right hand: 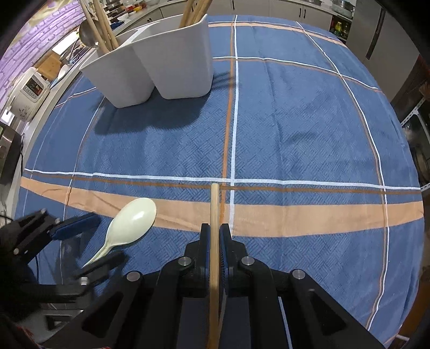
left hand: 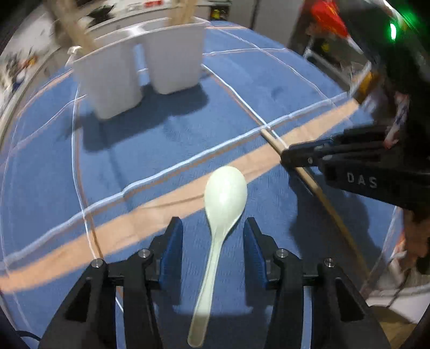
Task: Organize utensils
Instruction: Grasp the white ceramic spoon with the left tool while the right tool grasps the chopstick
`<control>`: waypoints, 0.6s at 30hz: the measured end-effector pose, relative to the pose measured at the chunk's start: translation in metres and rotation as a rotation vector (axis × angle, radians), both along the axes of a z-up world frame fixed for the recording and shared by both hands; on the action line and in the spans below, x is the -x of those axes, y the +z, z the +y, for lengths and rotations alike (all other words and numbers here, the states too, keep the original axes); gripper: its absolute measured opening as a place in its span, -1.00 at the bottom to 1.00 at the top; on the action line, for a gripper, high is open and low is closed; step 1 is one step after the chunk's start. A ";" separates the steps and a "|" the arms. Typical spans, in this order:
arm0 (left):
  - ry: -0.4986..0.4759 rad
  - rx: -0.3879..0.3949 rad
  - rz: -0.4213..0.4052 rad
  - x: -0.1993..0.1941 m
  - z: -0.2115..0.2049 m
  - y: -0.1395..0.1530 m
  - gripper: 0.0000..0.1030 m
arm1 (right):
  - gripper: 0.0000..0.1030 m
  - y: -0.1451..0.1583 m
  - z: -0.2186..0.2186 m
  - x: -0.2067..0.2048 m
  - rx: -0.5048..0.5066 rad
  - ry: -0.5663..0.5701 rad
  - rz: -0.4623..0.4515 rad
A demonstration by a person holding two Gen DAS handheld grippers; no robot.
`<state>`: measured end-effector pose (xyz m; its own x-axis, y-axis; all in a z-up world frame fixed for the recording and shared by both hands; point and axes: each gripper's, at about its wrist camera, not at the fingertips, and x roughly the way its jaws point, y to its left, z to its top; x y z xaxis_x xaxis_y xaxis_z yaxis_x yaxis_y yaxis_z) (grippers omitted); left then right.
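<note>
1. The right gripper [right hand: 214, 231] is held low over the table, its fingers pointing toward the far side, and its jaws are pressed together on a wooden stick [right hand: 214, 209], likely a chopstick or a utensil handle. The stick runs straight forward between the pads and its blunt end pokes out just past the fingertips, over the tan stripe of the cloth.
2. In the left wrist view the same right gripper [left hand: 285, 157] comes in from the right side, pinching the stick [left hand: 271, 141], which slants across the cloth there.
3. The left gripper [left hand: 213, 228] sits low and level beside it, jaws spread wide and gripping nothing. Its blue-padded fingers [left hand: 173, 241] straddle the handle of a pale green plastic spoon [left hand: 224, 198] without touching it.
4. The spoon lies flat on the cloth, bowl facing up and pointing away from the left gripper, bowl resting on the edge of the tan stripe. From the right wrist view the spoon [right hand: 134, 220] is just to the left of the right gripper, with the left gripper [right hand: 88, 241] around its handle end.
5. The table wears a blue plaid tablecloth [right hand: 295, 128] with white and orange lines.
6. At the far left stands a white two-compartment utensil holder [right hand: 161, 67], upright, well apart from both grippers.
7. Several wooden handles [right hand: 103, 29] stick up from its left compartment, and more wooden handles [right hand: 194, 12] lean out of the right one. A metal ladle bowl [right hand: 87, 33] shows beside the left bunch; I cannot tell whether it stands in the holder.
</note>
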<state>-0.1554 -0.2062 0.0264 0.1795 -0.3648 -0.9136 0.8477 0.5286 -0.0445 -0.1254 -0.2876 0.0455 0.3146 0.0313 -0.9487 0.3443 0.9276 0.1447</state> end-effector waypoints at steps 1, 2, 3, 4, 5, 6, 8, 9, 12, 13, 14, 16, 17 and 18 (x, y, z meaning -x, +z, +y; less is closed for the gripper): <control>-0.013 -0.003 -0.024 0.002 -0.004 0.001 -0.54 | -0.86 0.000 0.001 0.000 -0.002 0.000 -0.003; -0.012 0.009 -0.020 0.002 -0.006 0.001 -0.56 | -0.86 0.000 0.002 0.001 -0.008 -0.001 -0.009; -0.002 0.028 -0.004 0.000 -0.005 0.001 -0.60 | -0.86 0.000 0.006 0.002 -0.010 -0.004 -0.013; 0.026 0.053 0.023 -0.003 -0.001 0.001 -0.72 | -0.86 0.000 0.008 0.005 -0.010 -0.012 -0.019; 0.050 0.072 0.040 -0.007 0.003 0.002 -0.76 | -0.86 0.000 0.007 0.006 -0.009 -0.018 -0.026; 0.080 0.103 0.068 -0.011 0.009 0.003 -0.77 | -0.86 0.002 0.007 0.009 -0.010 -0.027 -0.040; 0.119 0.151 0.097 -0.017 0.023 0.008 -0.79 | -0.86 0.006 0.004 0.015 -0.009 -0.042 -0.063; 0.128 0.165 0.093 -0.016 0.027 0.010 -0.80 | -0.86 0.007 0.002 0.020 -0.011 -0.047 -0.073; 0.170 0.231 0.086 -0.018 0.047 0.025 -0.82 | -0.86 0.016 0.000 0.032 -0.017 -0.070 -0.113; 0.187 0.251 0.086 -0.019 0.054 0.029 -0.83 | -0.86 0.019 -0.002 0.037 -0.022 -0.076 -0.126; 0.199 0.267 0.086 -0.019 0.058 0.033 -0.84 | -0.86 0.023 -0.009 0.041 -0.025 -0.079 -0.134; 0.230 0.309 0.082 -0.021 0.066 0.045 -0.93 | -0.86 0.030 -0.009 0.046 -0.029 -0.088 -0.160; 0.239 0.322 0.080 -0.022 0.069 0.049 -1.00 | -0.86 0.034 -0.008 0.050 -0.030 -0.090 -0.178; 0.251 0.339 0.075 -0.022 0.074 0.055 -1.00 | -0.86 0.038 -0.006 0.052 -0.030 -0.092 -0.194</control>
